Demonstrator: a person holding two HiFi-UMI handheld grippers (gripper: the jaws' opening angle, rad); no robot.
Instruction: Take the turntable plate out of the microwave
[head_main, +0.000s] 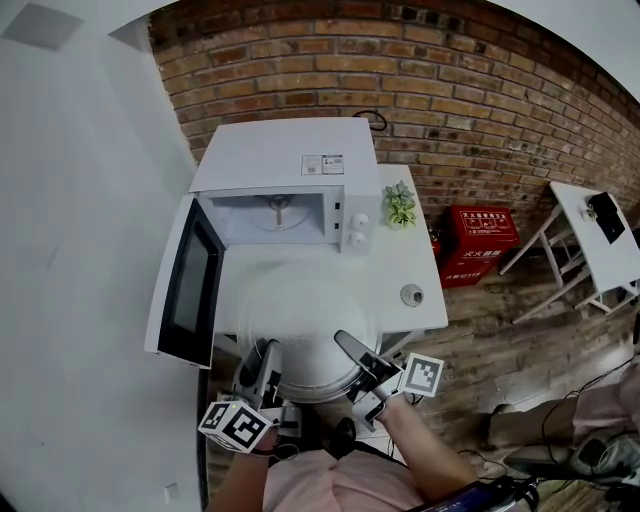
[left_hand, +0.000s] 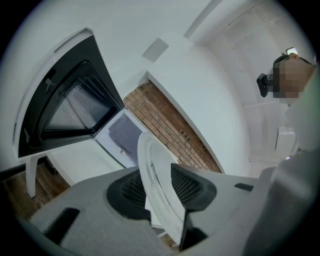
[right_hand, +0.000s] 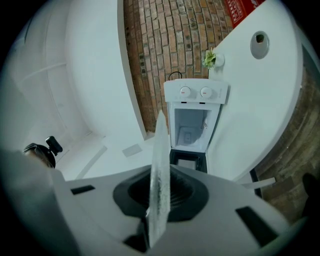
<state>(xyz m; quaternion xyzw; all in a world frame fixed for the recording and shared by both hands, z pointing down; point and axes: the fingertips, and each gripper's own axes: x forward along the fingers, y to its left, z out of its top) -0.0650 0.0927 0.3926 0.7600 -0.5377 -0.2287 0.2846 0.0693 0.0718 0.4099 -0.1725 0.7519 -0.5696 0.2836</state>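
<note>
The clear glass turntable plate (head_main: 305, 320) is outside the microwave (head_main: 285, 160), held level over the front of the white table (head_main: 425, 265). My left gripper (head_main: 266, 366) is shut on the plate's near left rim, and my right gripper (head_main: 352, 356) is shut on its near right rim. In the left gripper view the plate (left_hand: 150, 155) stands edge-on between the pads of the left gripper (left_hand: 159, 189). The right gripper view also shows the plate (right_hand: 161, 145) edge-on, clamped by the right gripper (right_hand: 161, 194). The microwave's cavity (head_main: 275, 213) holds only the centre hub.
The microwave door (head_main: 185, 285) hangs open to the left, close to my left gripper. A small potted plant (head_main: 400, 205) and a round grey object (head_main: 411, 294) sit on the table's right side. A red box (head_main: 480, 238) and a white side table (head_main: 600, 245) stand by the brick wall.
</note>
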